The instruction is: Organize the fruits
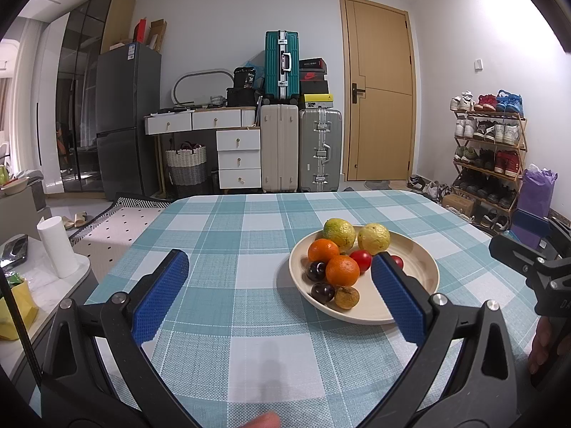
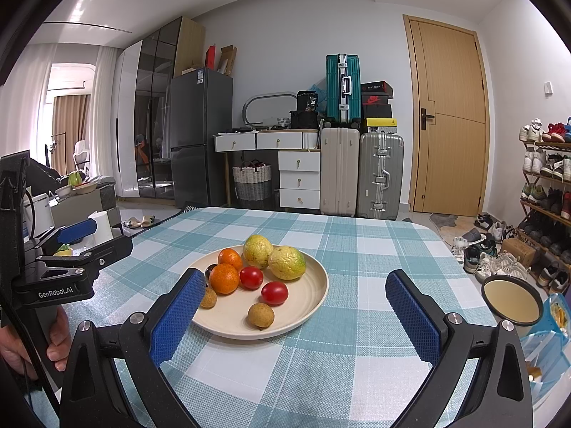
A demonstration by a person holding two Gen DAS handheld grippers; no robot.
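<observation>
The desk (image 2: pixel 357 249) has a cloth with teal and white checks. The plate (image 2: pixel 310 306) is cream. On it lie two orange oranges (image 2: pixel 224 278), two yellow-green guavas (image 2: pixel 287 262), two red tomatoes (image 2: pixel 274 293) and brown longans (image 2: pixel 261 315). The tongs (image 2: pixel 296 306) have blue pads (image 2: pixel 178 317) on black arms.

Left claw (image 1: pixel 280 285) spread wide, empty, above checked counter (image 1: pixel 232 249). Plate (image 1: pixel 421 278) of fruit just beyond right pad. Right claw (image 1: pixel 528 249) at frame edge.
</observation>
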